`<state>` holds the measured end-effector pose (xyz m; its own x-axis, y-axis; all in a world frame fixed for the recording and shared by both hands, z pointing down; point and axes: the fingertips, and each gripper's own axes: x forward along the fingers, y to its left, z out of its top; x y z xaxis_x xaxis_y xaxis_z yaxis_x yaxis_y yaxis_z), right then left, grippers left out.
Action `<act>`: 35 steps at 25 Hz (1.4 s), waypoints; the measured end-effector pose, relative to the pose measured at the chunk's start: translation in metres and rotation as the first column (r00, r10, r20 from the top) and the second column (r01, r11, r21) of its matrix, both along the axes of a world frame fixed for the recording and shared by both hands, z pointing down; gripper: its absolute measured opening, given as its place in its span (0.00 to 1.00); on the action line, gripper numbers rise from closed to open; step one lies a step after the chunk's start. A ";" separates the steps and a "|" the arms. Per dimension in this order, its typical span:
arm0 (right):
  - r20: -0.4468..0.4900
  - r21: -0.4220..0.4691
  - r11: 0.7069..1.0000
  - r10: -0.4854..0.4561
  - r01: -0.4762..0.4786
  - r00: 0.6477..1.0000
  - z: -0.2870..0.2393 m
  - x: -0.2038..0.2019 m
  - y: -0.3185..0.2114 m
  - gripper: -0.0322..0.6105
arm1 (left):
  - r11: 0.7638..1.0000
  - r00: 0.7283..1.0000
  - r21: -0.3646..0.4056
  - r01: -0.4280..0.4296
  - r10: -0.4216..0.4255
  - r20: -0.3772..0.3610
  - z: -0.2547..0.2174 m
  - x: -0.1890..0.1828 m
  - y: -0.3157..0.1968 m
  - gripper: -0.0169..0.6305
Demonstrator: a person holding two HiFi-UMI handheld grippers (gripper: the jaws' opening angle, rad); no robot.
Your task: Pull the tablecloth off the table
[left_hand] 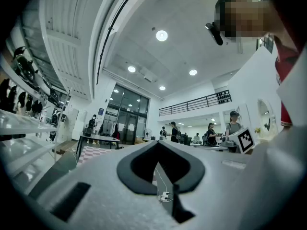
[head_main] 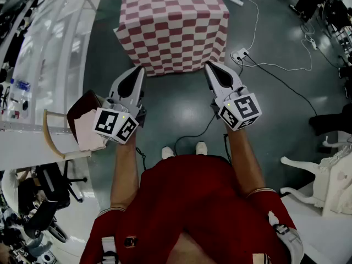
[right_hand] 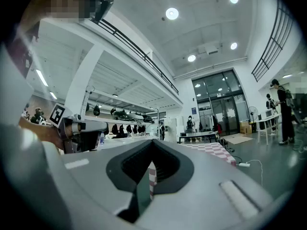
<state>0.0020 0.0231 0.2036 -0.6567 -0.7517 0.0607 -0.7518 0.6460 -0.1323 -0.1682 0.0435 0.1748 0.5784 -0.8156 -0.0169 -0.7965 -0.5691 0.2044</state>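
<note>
The red-and-white checked tablecloth (head_main: pixel 173 21) lies draped over the table ahead of you, its sides hanging toward the floor (head_main: pixel 181 109). Your left gripper (head_main: pixel 137 70) and right gripper (head_main: pixel 210 66) are both clenched with nothing between the jaws. They are held level, one pointing toward each near corner of the cloth. A white power strip (head_main: pixel 240 54) sits on the floor just right of the table

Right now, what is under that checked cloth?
The tablecloth hangs down every visible side, so the table beneath it is fully covered: no top or legs show. Only the grey floor appears around its hem.
</note>
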 end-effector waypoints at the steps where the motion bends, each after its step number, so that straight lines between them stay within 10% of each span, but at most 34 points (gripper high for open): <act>1: -0.001 0.003 1.000 0.003 -0.003 1.000 0.000 -0.002 -0.001 0.07 | 1.000 1.000 0.003 0.000 0.000 0.001 0.000 -0.003 -0.001 0.03; 26: -0.068 0.008 0.990 0.138 -0.138 0.988 0.009 -0.042 -0.019 0.07 | 1.000 0.997 -0.013 -0.019 0.018 -0.078 0.031 -0.086 -0.029 0.03; 35: -0.006 0.111 0.988 0.111 -0.109 0.994 0.135 0.052 0.161 0.07 | 0.993 0.996 0.081 0.084 -0.084 0.005 0.147 -0.018 0.179 0.03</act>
